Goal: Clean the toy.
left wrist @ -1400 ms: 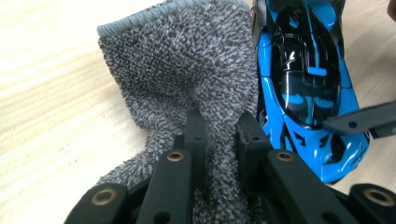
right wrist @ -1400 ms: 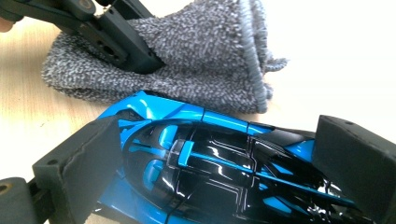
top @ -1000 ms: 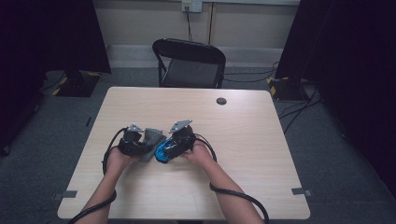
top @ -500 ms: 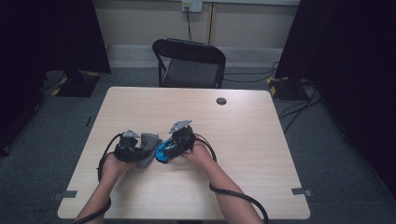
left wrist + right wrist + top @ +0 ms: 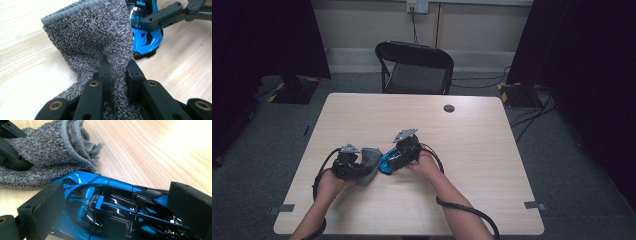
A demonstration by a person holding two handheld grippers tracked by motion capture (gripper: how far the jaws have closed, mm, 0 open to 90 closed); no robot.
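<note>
Nearest the person, the left gripper (image 5: 348, 162) has its jaws clenched on a bunched fold of the grey cloth (image 5: 95, 42), most of which hangs free beyond the jaws and drapes onto the counter (image 5: 472, 150). The pinch takes in little of the pile, so a hard rub against the car could drag the fold out of the jaws.

Just beyond, the right gripper (image 5: 404, 150) grasps the blue toy car (image 5: 110, 205) across its body, one jaw on each flank, with the car low on the counter and its end just beside the cloth. The bodywork is glossy and curved; I judge that sideways pressure from wiping could twist the car between the pads or squirt it free, letting it roll across the wood.

The loose looped edge of the cloth lies close to the car's nose and could snag on a fin or wheel.

Farther off, a small dark disc (image 5: 449, 108) rests near the counter's far edge, well apart from the work.
</note>
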